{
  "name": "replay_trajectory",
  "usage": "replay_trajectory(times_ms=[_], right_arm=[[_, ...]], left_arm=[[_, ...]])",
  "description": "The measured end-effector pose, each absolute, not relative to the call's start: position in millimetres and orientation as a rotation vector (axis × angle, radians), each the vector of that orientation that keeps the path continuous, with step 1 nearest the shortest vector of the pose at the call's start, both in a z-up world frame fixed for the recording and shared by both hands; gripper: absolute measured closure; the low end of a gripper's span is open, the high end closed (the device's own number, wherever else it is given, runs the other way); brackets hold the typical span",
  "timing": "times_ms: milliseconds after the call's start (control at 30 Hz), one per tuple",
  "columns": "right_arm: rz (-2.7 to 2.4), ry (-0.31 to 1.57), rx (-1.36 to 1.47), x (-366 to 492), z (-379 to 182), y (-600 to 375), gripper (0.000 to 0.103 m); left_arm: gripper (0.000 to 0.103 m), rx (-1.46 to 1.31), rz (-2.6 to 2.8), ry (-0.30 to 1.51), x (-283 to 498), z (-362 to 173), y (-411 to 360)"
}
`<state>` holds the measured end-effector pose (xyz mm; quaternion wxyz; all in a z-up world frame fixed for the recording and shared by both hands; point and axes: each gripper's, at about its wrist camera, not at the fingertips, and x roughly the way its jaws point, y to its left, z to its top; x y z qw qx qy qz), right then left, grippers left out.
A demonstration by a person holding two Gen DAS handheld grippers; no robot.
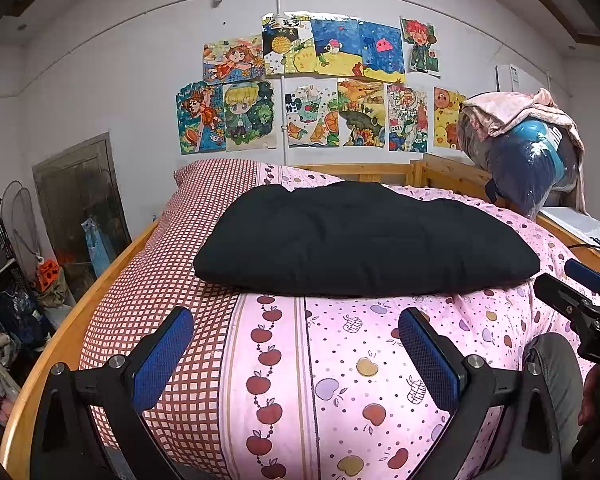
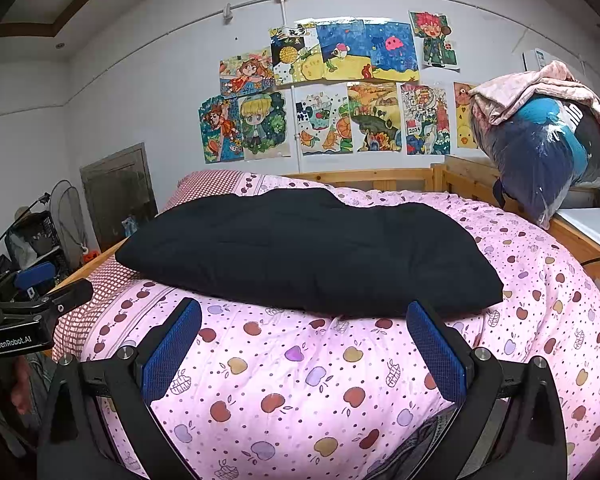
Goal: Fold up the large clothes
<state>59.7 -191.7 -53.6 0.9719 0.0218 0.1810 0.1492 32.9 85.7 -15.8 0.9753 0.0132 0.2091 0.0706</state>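
A black garment (image 1: 364, 240) (image 2: 308, 252) lies folded into a thick flat rectangle on the pink apple-print bedcover (image 1: 340, 380) (image 2: 292, 392). My left gripper (image 1: 296, 322) hovers open just short of the garment's near edge, nothing between its blue pads. In the right wrist view my right gripper (image 2: 304, 316) is also open and empty, in front of the garment's near edge. Each gripper shows in the other's view: the right one (image 1: 572, 292) at the far right, the left one (image 2: 40, 288) at the far left.
The wooden bed frame (image 1: 112, 264) (image 2: 580, 240) runs along both sides and the head. A plastic-wrapped bundle of bedding (image 1: 532, 152) (image 2: 548, 140) sits at the back right. Racks, a fan and clutter (image 1: 12, 264) stand left of the bed. Drawings cover the wall (image 1: 324, 80).
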Motion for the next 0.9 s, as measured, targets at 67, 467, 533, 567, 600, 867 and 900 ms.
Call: replay_trajectory(times_ms=[67, 467, 533, 567, 600, 867, 900], right_arm=[[0.302, 0.365, 0.046, 59.3, -54.4, -192.2, 0.002], [0.301, 0.361, 0.047, 57.5, -56.9, -190.8, 0.002], [0.3, 0.361, 0.047, 57.5, -56.8, -191.0, 0.002], [0.3, 0.361, 0.047, 57.4, -56.9, -191.0, 0.002], [0.3, 0.361, 0.047, 57.5, -57.2, -190.5, 0.002], [0.3, 0.361, 0.047, 57.4, -57.1, -191.0, 0.002], [0.3, 0.361, 0.047, 57.4, -57.1, -191.1, 0.002]], left_arm=[[0.0, 0.027, 0.143, 0.421, 32.3, -15.0, 85.4], [0.0, 0.026, 0.142, 0.421, 32.3, -14.8, 85.9], [0.0, 0.027, 0.143, 0.421, 32.4, -15.1, 85.9], [0.0, 0.027, 0.142, 0.422, 32.5, -15.3, 85.8], [0.0, 0.026, 0.141, 0.422, 32.6, -15.5, 85.9], [0.0, 0.027, 0.142, 0.422, 32.1, -14.9, 85.3], [0.0, 0.026, 0.142, 0.422, 32.2, -15.0, 85.3]])
